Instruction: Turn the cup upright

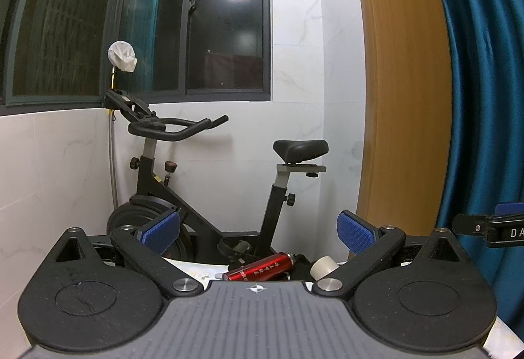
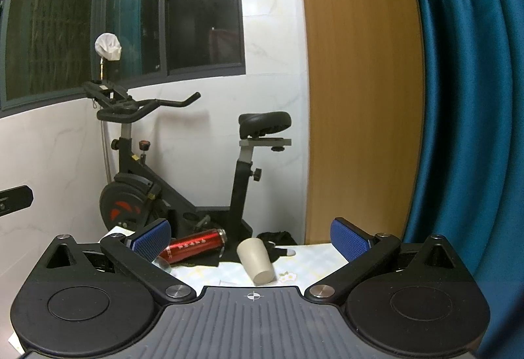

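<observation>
A beige cup [image 2: 255, 260] lies on its side on the table, its base toward me and its mouth pointing away. In the left wrist view the cup [image 1: 324, 267] peeks out at the lower right, partly hidden by the gripper body. My right gripper [image 2: 250, 236] is open and empty, held above and short of the cup. My left gripper [image 1: 258, 229] is open and empty, higher and to the left. The right gripper's side shows at the left wrist view's right edge [image 1: 491, 226].
A red metal bottle [image 2: 193, 246] lies on its side on a black cloth [image 2: 209, 260] left of the cup. The table [image 2: 311, 264] has a pale patterned cover. An exercise bike [image 2: 157, 188] stands behind, with a wooden panel [image 2: 357, 97] and blue curtain [image 2: 468, 113] at right.
</observation>
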The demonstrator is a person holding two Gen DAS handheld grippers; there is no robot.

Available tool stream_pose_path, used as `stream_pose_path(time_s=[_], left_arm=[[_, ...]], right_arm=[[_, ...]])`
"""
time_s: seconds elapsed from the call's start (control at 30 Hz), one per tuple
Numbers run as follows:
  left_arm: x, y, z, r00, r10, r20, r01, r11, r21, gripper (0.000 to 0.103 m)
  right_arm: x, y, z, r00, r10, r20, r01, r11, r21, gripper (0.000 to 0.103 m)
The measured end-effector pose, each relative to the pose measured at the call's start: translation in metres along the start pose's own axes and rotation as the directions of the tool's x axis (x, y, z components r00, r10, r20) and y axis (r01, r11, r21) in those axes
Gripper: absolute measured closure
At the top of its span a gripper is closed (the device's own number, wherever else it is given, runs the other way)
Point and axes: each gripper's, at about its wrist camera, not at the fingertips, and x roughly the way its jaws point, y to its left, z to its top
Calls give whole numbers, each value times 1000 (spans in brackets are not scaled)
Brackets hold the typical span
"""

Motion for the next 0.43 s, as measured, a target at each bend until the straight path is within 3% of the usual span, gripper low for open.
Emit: stream_pose_path(time_s=[0.43], left_arm=[[3, 0, -3, 1000, -11, -6, 11, 1000, 3, 0]], right_arm=[[6, -2, -1, 1000, 15, -20, -15, 1000, 9, 0]])
